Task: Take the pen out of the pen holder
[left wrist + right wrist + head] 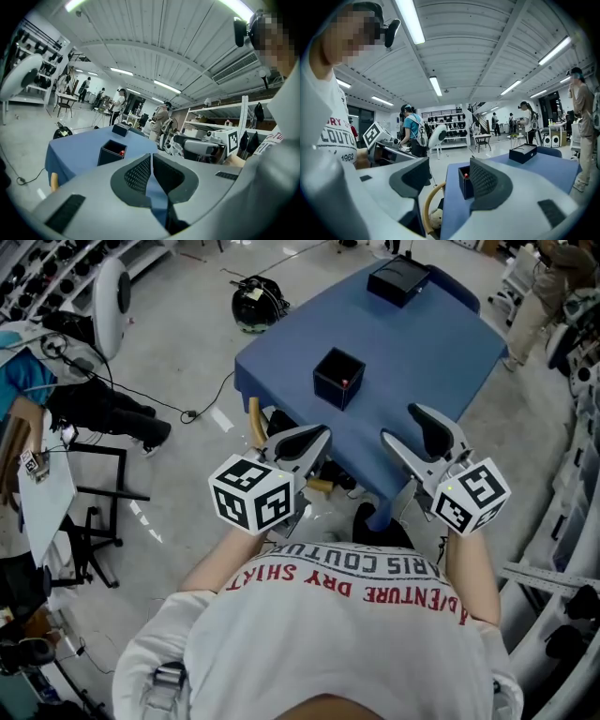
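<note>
White shirt [356,615] printed "RIS COUTU", "VENTURE DRY SHIRT", partly cut off, "962" below

A white short-sleeved T-shirt [319,634] with red lettering across the front is worn by the person. The left tool [317,434] and the right tool [403,424] are moulded in pale grey plastic, their curved jaws are faced with dark, finely ribbed pads [485,180], and black rectangular inlays are set into the grey shells. A white cube [251,495] printed with black square markers is carried on each, and a small green light is seen on the right one's.
</note>
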`<state>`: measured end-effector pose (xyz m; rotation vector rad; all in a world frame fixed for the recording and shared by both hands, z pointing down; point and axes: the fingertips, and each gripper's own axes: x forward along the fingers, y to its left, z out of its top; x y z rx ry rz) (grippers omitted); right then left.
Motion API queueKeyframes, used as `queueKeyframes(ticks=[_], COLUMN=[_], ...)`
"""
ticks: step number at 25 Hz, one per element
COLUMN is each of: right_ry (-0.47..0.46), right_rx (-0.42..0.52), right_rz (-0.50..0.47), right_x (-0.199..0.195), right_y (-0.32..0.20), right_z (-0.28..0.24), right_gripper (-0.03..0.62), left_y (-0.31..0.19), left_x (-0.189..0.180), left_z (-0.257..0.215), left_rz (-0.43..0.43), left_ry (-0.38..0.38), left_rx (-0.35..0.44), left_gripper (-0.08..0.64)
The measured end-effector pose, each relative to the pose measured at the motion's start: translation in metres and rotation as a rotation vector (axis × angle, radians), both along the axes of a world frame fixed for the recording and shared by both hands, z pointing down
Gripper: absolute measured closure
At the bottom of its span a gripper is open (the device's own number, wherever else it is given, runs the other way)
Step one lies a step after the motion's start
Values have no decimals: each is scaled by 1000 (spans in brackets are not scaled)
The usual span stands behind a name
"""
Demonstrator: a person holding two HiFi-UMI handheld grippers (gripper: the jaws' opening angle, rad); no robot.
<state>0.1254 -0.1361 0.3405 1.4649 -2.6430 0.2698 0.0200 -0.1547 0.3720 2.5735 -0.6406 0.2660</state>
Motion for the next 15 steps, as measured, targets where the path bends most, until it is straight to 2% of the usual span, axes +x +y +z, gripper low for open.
queueKeyframes(ticks=[8, 15], right_ry=[-3, 17], right_rx=[-53, -123], right_rz=[-120, -197], right_x=[-12, -9], right_y=[-42, -89], right_z=[15, 41], right_gripper=[324, 327], left_y=[-27, -57], left_x=[-13, -4], left_z=[2, 3], left_rz=[-127, -200], left_ry=[-3, -20], left_rx=[-14, -27], left_gripper=[522, 522])
